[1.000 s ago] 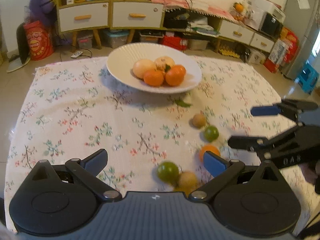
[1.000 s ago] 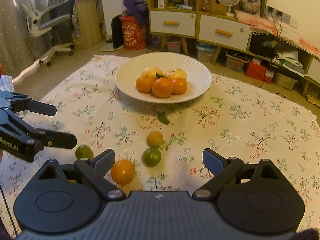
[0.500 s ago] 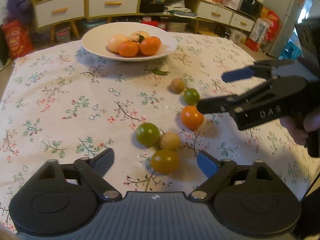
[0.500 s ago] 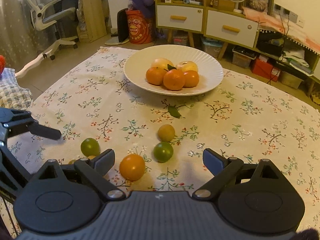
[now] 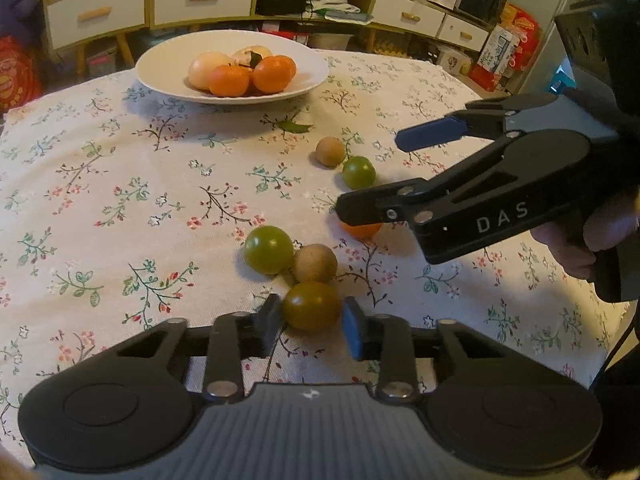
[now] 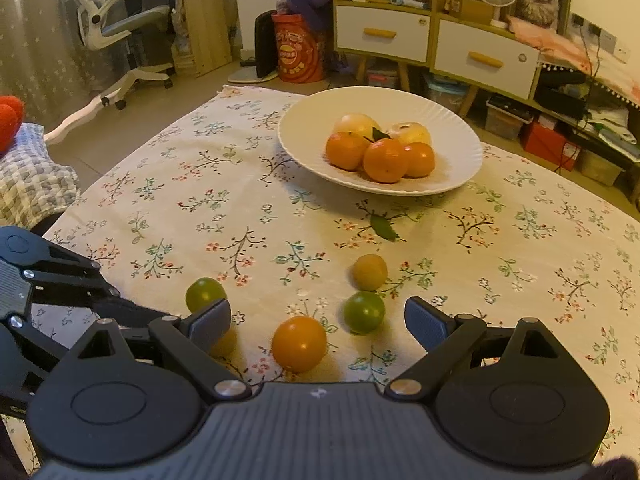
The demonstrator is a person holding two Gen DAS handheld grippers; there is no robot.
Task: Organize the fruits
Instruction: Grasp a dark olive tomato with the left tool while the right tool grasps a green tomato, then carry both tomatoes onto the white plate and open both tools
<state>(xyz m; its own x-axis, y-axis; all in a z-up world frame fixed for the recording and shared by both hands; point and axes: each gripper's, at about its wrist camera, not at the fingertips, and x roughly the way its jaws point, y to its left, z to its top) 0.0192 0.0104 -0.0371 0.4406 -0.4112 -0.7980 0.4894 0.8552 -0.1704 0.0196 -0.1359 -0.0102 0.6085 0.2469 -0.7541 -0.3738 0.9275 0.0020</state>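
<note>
My left gripper (image 5: pixel 310 320) is low over the floral cloth, its jaws closing, and both pads touch a dark olive-green fruit (image 5: pixel 311 306). A tan fruit (image 5: pixel 315 263) and a bright green one (image 5: pixel 268 250) lie just beyond it. My right gripper (image 6: pixel 318 320) stands open with an orange fruit (image 6: pixel 299 343) between its fingers, untouched. A green fruit (image 6: pixel 364 312) and a yellowish one (image 6: pixel 369 272) lie ahead of it. The white plate (image 6: pixel 304 120) at the far side holds several oranges and pale fruits.
A loose green leaf (image 6: pixel 384 227) lies on the cloth in front of the plate. A person's hand (image 5: pixel 576 244) grips the right tool at the right edge. Drawers, boxes and an office chair (image 6: pixel 120 28) stand beyond the table.
The left jaws went from wide open to closed against the olive-green fruit as the gripper came down over it. The right gripper drifted slightly over the orange fruit, jaws still open.
</note>
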